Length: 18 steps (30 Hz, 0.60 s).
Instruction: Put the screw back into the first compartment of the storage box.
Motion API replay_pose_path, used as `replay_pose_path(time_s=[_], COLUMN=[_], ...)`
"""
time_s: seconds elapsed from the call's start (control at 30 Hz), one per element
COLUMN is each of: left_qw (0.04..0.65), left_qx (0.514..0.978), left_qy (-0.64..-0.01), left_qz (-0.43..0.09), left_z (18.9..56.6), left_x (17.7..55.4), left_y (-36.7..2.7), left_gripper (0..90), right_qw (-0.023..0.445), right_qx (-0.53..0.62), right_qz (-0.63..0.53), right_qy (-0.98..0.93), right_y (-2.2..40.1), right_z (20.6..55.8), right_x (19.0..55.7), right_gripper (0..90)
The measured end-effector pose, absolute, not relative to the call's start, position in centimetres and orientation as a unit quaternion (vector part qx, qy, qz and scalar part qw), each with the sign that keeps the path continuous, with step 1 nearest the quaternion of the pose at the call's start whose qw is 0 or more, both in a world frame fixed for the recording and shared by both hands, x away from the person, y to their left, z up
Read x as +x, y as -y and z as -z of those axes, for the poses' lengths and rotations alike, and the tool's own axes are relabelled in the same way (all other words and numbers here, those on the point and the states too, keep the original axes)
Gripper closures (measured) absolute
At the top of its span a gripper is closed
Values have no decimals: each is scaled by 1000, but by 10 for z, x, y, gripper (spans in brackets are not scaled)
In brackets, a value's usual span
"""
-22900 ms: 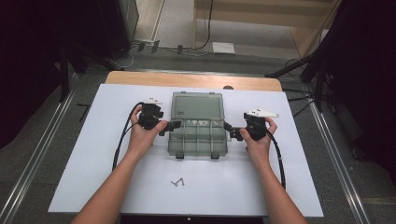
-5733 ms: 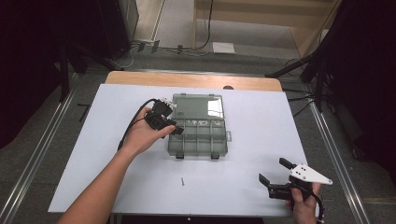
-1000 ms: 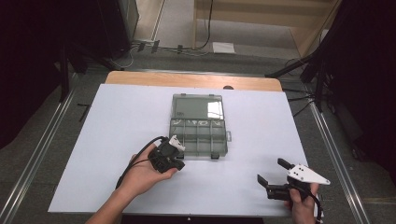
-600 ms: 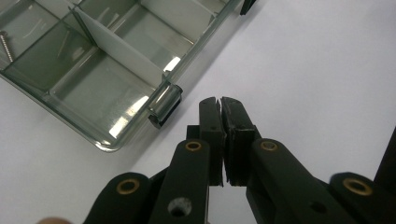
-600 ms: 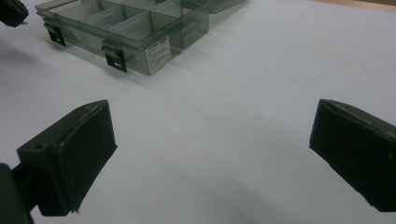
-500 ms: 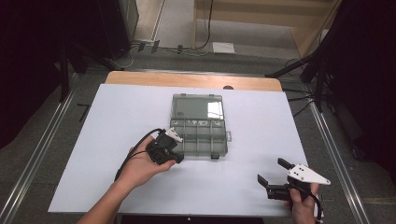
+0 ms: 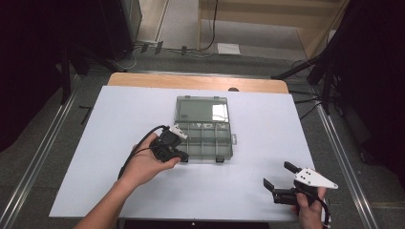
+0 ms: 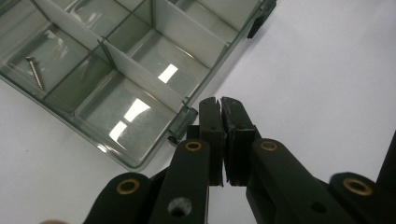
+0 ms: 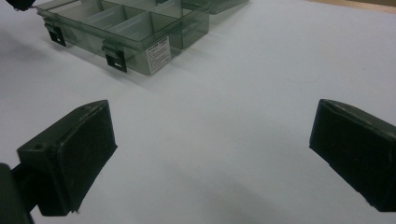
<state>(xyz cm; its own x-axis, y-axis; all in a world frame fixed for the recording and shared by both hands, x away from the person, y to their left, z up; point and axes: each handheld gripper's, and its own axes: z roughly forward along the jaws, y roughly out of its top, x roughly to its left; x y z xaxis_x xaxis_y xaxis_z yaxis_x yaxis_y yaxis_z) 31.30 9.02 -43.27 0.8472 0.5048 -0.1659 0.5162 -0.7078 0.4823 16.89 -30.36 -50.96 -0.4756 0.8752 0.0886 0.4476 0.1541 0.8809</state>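
The organiser box (image 7: 204, 132) is clear grey plastic, lid open and lying flat on the far side, its base split by white dividers into small compartments. It sits on the white bench (image 7: 267, 119), near the middle. Its two dark latches (image 9: 116, 59) are on the front wall, facing the person; the long axis of the base runs left to right across the bench. A single screw (image 8: 35, 71) lies in one compartment, seen in the left gripper view.

The left gripper (image 7: 180, 153) is at the box's near left corner, jaws clenched together with nothing visible between them; in its own view the tips (image 8: 219, 105) sit just beside the corner wall. The left hand (image 7: 145, 164) wraps it from below, forearm angling in from the bottom edge.

The right gripper (image 7: 278, 180) is held well apart from the box near the bench's front right, jaws released and wide, pointing left toward the box.
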Motion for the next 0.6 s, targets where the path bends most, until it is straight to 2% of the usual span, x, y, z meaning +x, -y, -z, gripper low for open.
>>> replay_pose_path(time_s=[0.6], left_qw=[266], left_qx=[922], left_qy=[-282], left_qz=[9], left_z=[425], left_x=[336], left_y=[-92], left_gripper=[882], right_qw=[232], right_qx=[455], right_qz=[-459], right_qy=[-727], right_y=[304], right_z=[510], right_x=[169], right_gripper=[8])
